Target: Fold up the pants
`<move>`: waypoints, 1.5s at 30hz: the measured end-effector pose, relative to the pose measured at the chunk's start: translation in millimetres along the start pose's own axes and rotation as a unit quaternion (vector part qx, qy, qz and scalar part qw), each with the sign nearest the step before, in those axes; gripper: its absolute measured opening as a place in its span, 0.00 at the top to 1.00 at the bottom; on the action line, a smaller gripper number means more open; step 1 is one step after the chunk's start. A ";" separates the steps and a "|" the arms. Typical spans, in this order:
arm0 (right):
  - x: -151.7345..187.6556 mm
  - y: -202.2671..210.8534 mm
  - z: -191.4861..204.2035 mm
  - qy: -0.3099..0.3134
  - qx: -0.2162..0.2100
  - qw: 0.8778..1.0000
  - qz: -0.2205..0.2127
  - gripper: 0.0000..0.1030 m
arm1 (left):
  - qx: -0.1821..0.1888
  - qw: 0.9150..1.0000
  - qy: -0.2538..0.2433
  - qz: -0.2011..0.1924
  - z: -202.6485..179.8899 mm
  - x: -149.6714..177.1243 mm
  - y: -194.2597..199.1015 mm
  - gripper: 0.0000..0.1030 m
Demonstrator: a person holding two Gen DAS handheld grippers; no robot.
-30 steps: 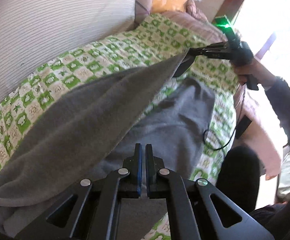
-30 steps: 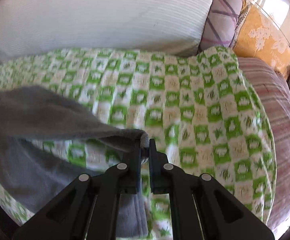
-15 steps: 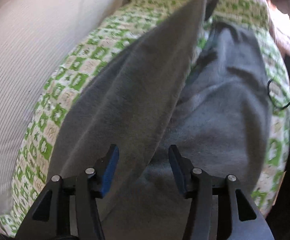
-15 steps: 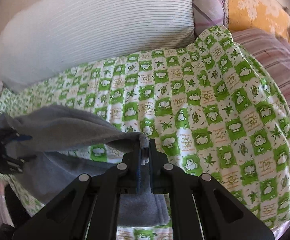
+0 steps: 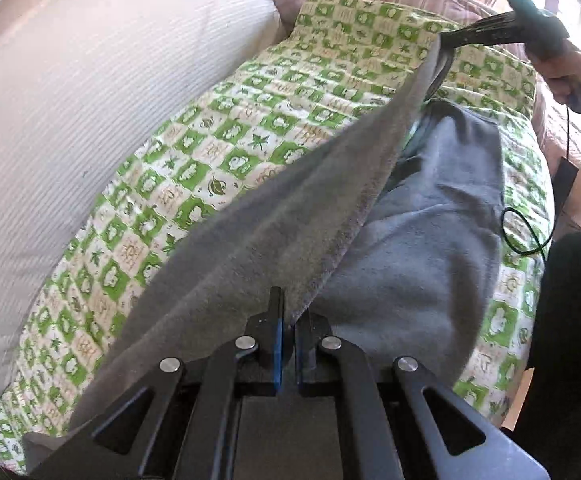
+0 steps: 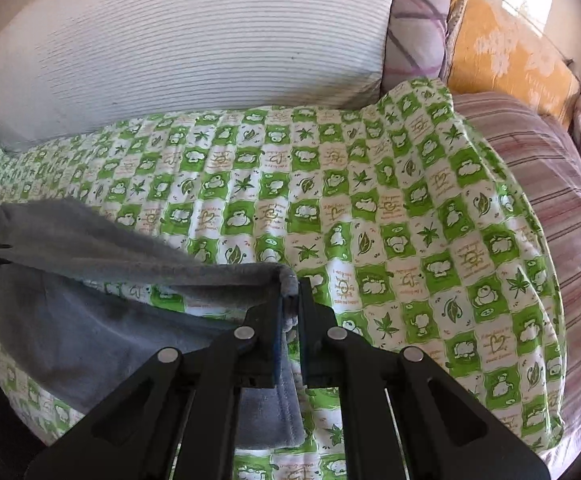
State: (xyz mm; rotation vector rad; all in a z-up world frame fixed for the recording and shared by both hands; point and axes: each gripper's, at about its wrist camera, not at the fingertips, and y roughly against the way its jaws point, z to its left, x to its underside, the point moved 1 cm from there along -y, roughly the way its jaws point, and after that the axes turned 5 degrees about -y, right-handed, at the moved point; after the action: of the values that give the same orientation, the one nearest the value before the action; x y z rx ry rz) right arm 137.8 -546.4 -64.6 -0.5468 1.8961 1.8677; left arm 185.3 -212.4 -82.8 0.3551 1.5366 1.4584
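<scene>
- While stretched taut above green checked sheet [image 6: 370,208], grey pants [image 5: 290,220] pinched by left gripper [image 5: 287,320], fingers nearly touching.
- Opposite edge clamped tight by right gripper [image 6: 289,300].

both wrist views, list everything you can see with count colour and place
pants: 1, grey, one layer lifted between both grippers, rest lying on the blanket
blanket: 1, green and white check, spread under the pants
cushion: 1, white ribbed, behind the blanket
pillow: 1, lilac plaid, right of the cushion
yellow pillow: 1, floral, far right
striped cover: 1, pink, right edge
cable: 1, black, looped by the pants
left gripper: 1, black, jaws shut on pants
right gripper: 1, black, jaws shut on pants
</scene>
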 end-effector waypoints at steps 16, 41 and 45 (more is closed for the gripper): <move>45.6 -11.8 -7.8 0.009 0.009 1.000 0.016 0.93 | 0.022 1.000 0.019 -0.009 -63.0 33.3 3.5 0.98; 64.8 57.3 102.7 -0.030 -0.148 0.989 -0.005 0.32 | 0.017 0.982 0.181 -0.046 -15.3 139.2 48.7 0.76; 52.3 44.7 193.8 0.033 -0.212 0.977 0.005 0.32 | -0.019 0.962 0.266 -0.055 39.9 192.1 75.9 0.62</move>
State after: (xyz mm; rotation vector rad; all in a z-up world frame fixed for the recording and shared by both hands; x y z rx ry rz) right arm 73.9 -351.0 -57.7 -0.7407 1.5382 2.3003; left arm 90.1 -25.0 -90.4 -0.1641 1.9071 1.5681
